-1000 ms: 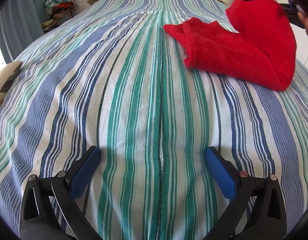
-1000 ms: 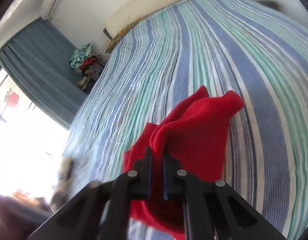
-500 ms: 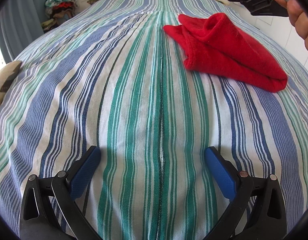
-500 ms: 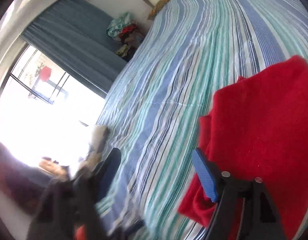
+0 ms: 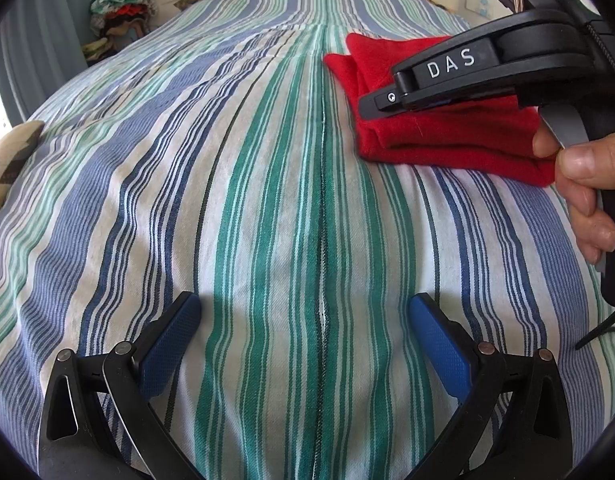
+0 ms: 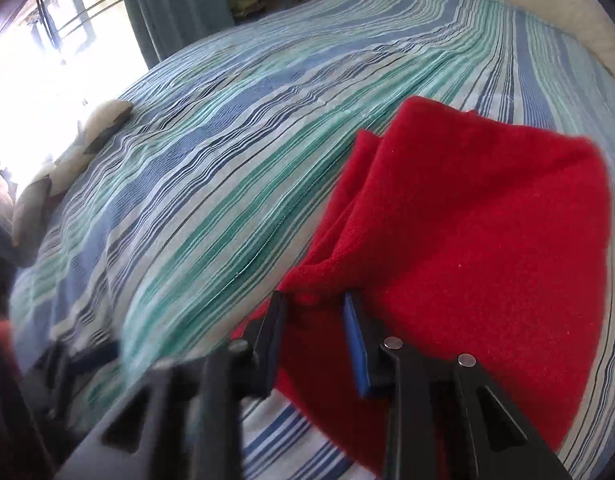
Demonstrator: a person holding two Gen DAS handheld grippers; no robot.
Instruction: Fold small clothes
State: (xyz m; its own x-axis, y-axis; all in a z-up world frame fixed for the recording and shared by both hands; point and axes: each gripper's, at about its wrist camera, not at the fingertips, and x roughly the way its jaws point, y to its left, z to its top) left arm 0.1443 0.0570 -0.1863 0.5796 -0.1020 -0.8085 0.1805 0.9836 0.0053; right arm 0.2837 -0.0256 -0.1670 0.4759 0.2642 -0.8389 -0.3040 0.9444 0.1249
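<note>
Red fleece garment [image 6: 467,264] lies folded on striped bed [image 5: 267,200]. Right gripper [image 6: 313,304] jaws closing over its near-left edge; left gripper [image 5: 303,308] released, idle. Another fold likely remains.

Your red garment [image 6: 479,240] reads as fuzzy fleece-like cloth, matt, slightly nappy. Bedspread [image 5: 267,200] under it is flat woven cotton-type cloth, visible twill texture, matt, striped, with a stitched seam down the middle. Left gripper [image 5: 307,344] has black matt plastic arms, small shiny metal rivets, blue finger pads [image 5: 169,346] with a fine knurled rubbery surface. Right gripper [image 6: 313,340] body is smooth semi-gloss black plastic.
</note>
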